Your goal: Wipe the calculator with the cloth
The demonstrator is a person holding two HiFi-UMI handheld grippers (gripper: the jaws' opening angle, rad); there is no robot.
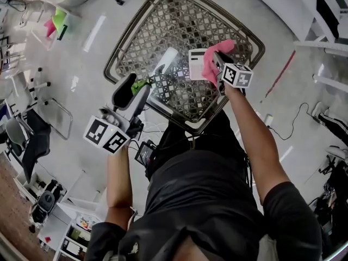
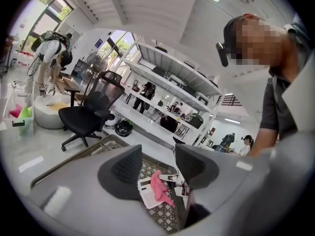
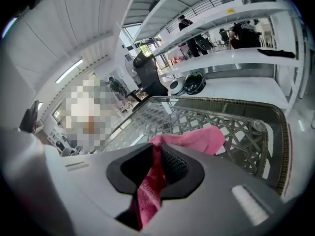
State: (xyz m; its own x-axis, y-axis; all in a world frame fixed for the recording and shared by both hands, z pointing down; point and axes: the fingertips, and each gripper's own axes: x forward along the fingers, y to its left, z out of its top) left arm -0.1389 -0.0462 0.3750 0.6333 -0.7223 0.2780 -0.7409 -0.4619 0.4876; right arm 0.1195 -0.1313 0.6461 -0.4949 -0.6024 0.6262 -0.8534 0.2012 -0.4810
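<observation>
The white calculator lies flat on a round wicker table with a glass top. My right gripper hovers over the calculator's right edge, shut on a pink cloth that drapes onto it. In the right gripper view the cloth is pinched between the pads and bunches out ahead of the right gripper. My left gripper is held at the table's near left with its jaws wide apart and nothing in them. From the left gripper the calculator and cloth show through the gap.
A black office chair stands beyond the table, with white shelving and people behind it. Cables trail on the floor at the right. Another dark chair and low shelves sit at the left.
</observation>
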